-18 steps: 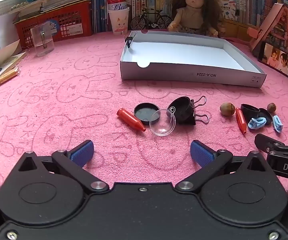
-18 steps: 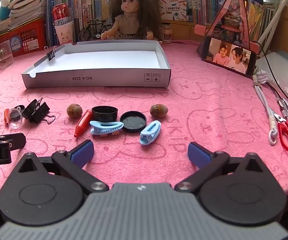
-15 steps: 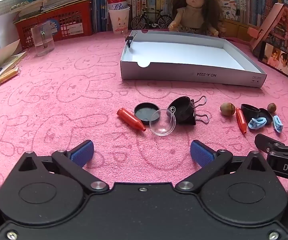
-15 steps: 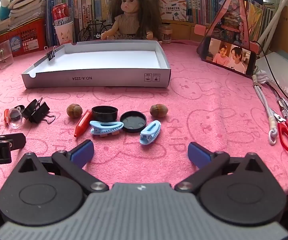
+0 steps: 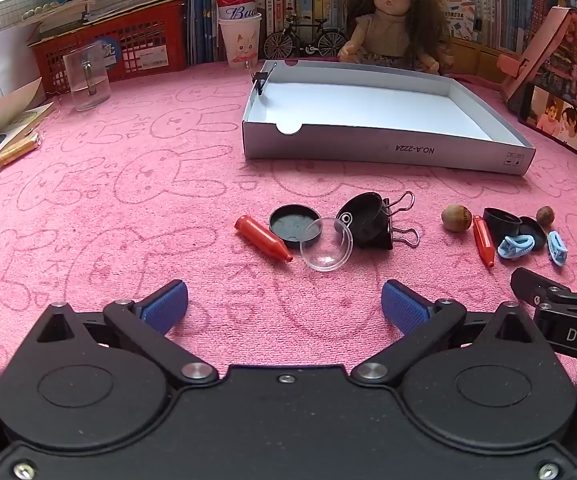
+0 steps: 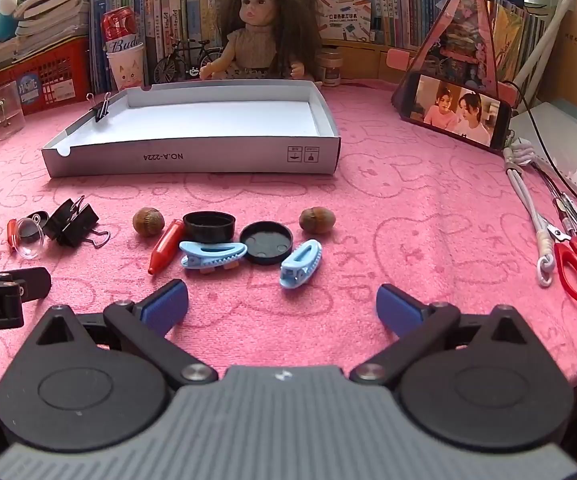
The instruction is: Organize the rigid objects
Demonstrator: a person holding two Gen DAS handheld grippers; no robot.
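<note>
Both the left tongs (image 5: 284,304) and the right tongs (image 6: 282,304) hover spread and empty above the pink-clothed bench (image 5: 128,200). Small items (red crayon (image 5: 262,238), clear plastic dome (image 5: 326,244), black binder clip (image 5: 384,220), light-blue hair clip (image 6: 212,254)) lie near the shallow white cardboard box (image 5: 368,148).

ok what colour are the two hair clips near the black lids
Light blue, both hair clips. They show best in the right wrist view, lying on the pink cloth.
</note>
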